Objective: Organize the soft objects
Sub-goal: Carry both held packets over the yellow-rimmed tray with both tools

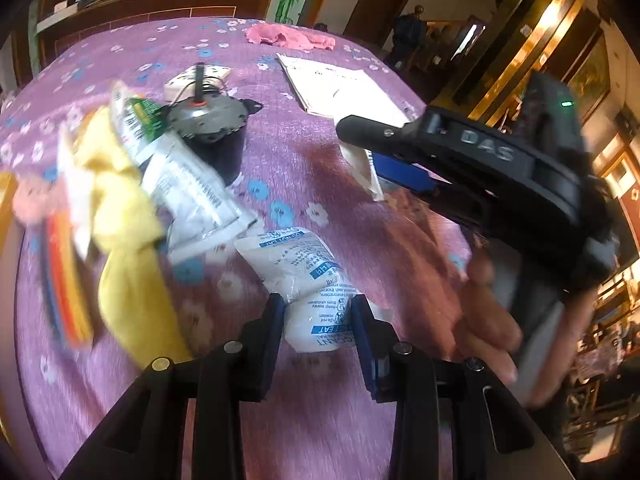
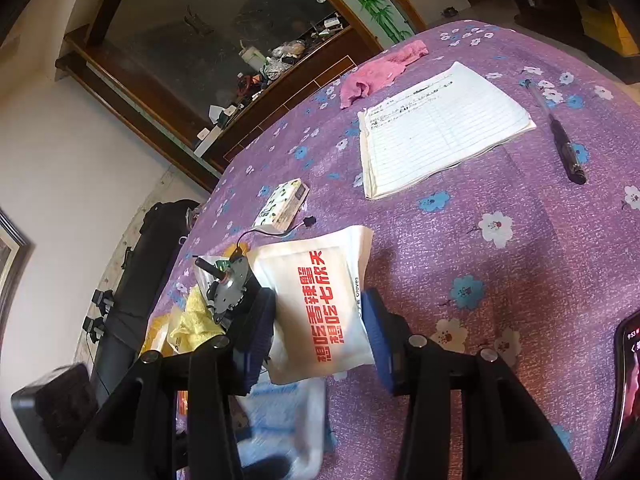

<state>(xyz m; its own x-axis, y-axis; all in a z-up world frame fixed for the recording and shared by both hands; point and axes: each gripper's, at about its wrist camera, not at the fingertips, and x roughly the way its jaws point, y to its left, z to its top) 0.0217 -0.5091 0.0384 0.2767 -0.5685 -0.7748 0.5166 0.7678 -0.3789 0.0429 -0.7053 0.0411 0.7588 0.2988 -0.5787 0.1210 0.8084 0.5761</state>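
Two soft packets are in hand at this moment, so the sorting looks under way but far from finished. The left gripper has its jaws clamped on the near end of a white desiccant pouch, which pinches in between the pads and lies on the purple flowered bench. The right gripper holds a white glove packet with red lettering; its jaws grip the packet's two edges and carry it just above the bench.

Several soft things seem not yet dealt with. A yellow cloth and a silvery foil sachet lie in a loose heap at the left, mixed with a hard grey motor. A pink cloth sits crumpled at the far edge, well apart from the rest. A lined notebook and a pen lie to the right and look like bystanders. No gathered pile of sorted soft items shows, so I judge most of the job remains.
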